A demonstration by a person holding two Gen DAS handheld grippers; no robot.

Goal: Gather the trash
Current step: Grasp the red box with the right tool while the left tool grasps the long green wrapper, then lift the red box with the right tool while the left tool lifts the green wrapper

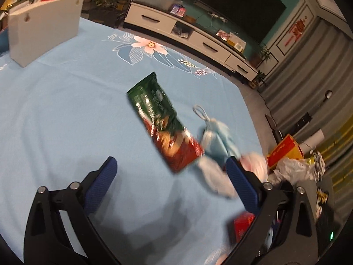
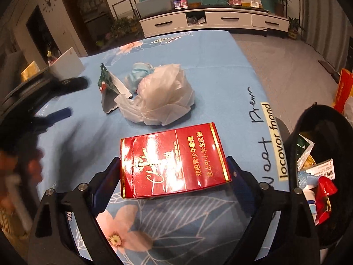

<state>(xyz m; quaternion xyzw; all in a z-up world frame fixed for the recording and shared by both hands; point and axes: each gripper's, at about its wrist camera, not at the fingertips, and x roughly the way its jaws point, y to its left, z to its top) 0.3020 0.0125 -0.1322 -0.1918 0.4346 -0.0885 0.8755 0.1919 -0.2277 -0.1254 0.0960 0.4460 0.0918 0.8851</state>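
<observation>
Right tool spread wide, its blue fingers flanking the red carton flat on the desk; whether the pads touch it I cannot tell. Beyond: white plastic bag, blue mask. Black bin right. Left tool wide, empty; green-red wrapper just ahead

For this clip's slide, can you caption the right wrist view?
Right gripper open around a red carton on the blue tablecloth, crumpled white bag beyond, black bin at right.
</observation>
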